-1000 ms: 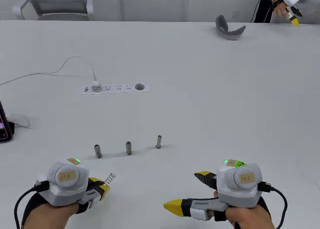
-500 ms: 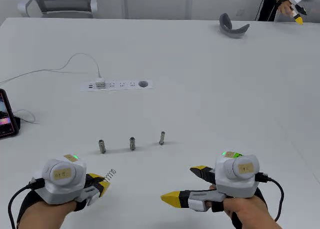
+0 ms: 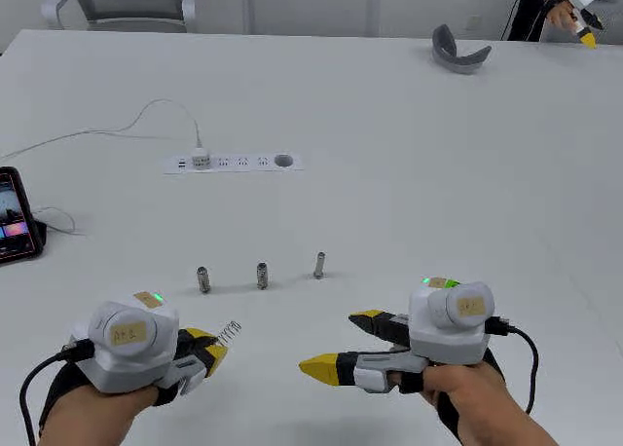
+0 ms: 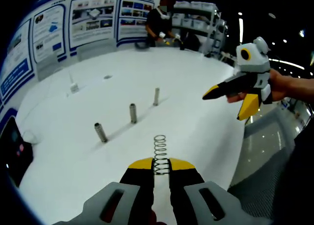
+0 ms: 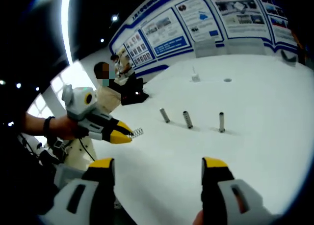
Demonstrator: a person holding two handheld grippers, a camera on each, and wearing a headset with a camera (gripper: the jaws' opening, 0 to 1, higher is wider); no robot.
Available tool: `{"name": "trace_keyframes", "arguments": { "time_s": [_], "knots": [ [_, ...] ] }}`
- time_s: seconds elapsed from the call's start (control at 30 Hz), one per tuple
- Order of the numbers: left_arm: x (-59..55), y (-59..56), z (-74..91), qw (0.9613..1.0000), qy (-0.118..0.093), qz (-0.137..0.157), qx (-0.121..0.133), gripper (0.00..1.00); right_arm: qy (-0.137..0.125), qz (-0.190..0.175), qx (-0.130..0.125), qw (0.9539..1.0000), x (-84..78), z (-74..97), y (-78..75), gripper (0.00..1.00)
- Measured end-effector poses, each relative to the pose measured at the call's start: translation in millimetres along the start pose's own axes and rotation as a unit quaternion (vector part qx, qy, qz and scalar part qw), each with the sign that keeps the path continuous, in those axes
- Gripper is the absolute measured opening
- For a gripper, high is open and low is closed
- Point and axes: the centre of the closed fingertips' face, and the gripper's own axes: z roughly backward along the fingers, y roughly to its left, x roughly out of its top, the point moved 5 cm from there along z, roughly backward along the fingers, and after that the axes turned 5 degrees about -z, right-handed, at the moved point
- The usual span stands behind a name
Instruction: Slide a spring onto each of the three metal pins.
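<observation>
Three short metal pins stand in a row on the white table [image 3: 438, 193]. The left pin [image 3: 203, 278] and middle pin [image 3: 262, 276] look ribbed, as if springs sit on them. Smooth and bare, the right pin [image 3: 319, 264] ends the row. My left gripper [image 3: 209, 350] is shut on a small spring [image 3: 230, 331], held in front of the row. In the left gripper view the spring [image 4: 159, 149] sticks out past the left gripper [image 4: 154, 164] toward the pins [image 4: 133, 113]. My right gripper [image 3: 343, 342] is open with nothing between its fingers, below and right of the bare pin [image 5: 222, 122].
A white power strip [image 3: 234, 162] with a plugged charger and cable lies beyond the pins. A phone [image 3: 15, 212] sits at the left edge. A grey curved object [image 3: 459, 55] lies far back right, near another person's hand [image 3: 565, 13]. Chairs stand behind the table.
The head camera has tilted, shifting the whole picture. My right gripper has come forward and left, closer to the pins. The left gripper still holds the spring in about the same spot.
</observation>
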Motion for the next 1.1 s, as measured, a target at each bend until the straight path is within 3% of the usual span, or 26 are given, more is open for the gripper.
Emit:
{"name": "trace_keyframes", "arguments": {
  "time_s": [0.27, 0.4, 0.57, 0.73, 1.1],
  "knots": [
    [21.5, -19.2, 1.6, 0.9995, -0.018, -0.021, -0.018, 0.1, -0.003, -0.005, 0.023, 0.9997, 3.4, -5.4, 6.3, 0.67],
    [32.6, -27.6, 1.0, 0.9987, -0.027, -0.033, -0.029, 0.1, -0.01, -0.025, 0.052, 0.9983, 4.4, -7.3, 14.6, 0.58],
    [41.8, -38.3, -0.2, 0.9976, -0.034, -0.046, -0.04, 0.1, -0.021, -0.05, 0.07, 0.996, 6.7, -8.1, 18.8, 0.51],
    [47.5, -50.1, -1.0, 0.9963, -0.04, -0.056, -0.052, 0.1, -0.036, -0.09, 0.093, 0.9909, 8.8, -8.0, 20.2, 0.43],
    [55.6, -68.1, -0.5, 0.9931, -0.047, -0.078, -0.073, 0.1, -0.051, -0.128, 0.113, 0.984, 11.1, -8.7, 24.5, 0.29]
  ]
}}
